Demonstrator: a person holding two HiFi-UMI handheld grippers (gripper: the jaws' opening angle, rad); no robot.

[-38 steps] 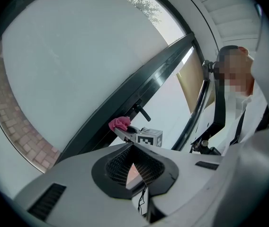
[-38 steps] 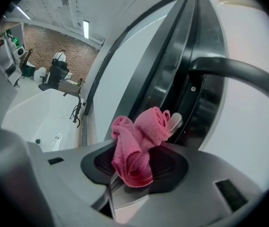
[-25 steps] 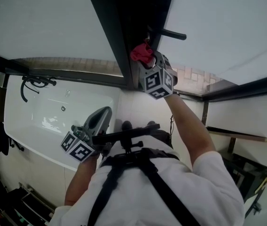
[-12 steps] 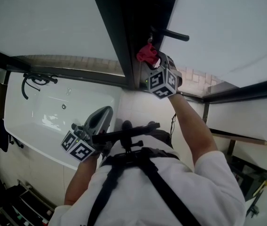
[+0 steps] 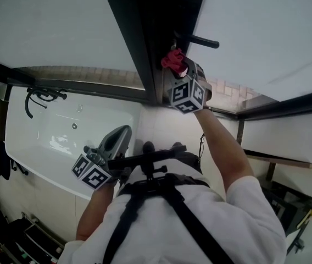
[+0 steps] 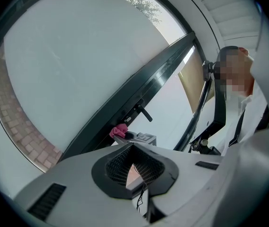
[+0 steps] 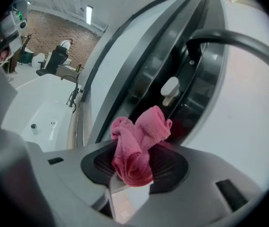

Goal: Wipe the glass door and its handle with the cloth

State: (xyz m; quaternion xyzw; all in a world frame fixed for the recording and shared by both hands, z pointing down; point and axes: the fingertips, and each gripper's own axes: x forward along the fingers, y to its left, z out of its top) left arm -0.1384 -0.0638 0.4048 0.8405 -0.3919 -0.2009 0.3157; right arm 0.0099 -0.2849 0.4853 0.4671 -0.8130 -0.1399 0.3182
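My right gripper point(image 5: 177, 70) is raised to the dark door frame point(image 5: 139, 43), shut on a bunched pink cloth point(image 5: 173, 59). In the right gripper view the pink cloth point(image 7: 137, 143) sticks out of the jaws just short of the frame's black edge, below the black lever handle point(image 7: 231, 44) and a small white latch point(image 7: 169, 90). The handle point(image 5: 201, 39) juts right over the frosted glass door point(image 5: 266, 26). My left gripper point(image 5: 117, 138) hangs low by my chest, shut with nothing in it; its view shows the cloth point(image 6: 119, 130) and handle point(image 6: 143, 111) far off.
A white bathtub point(image 5: 40, 147) with a black tap point(image 5: 39, 98) lies at the left. Another frosted pane point(image 5: 46, 26) fills the left of the frame. Dark shelving point(image 5: 288, 197) stands at the right. A chest rig with black straps point(image 5: 150, 164) sits below the grippers.
My right gripper with the cloth has climbed a little along the door frame toward the handle. The left gripper has stayed put.
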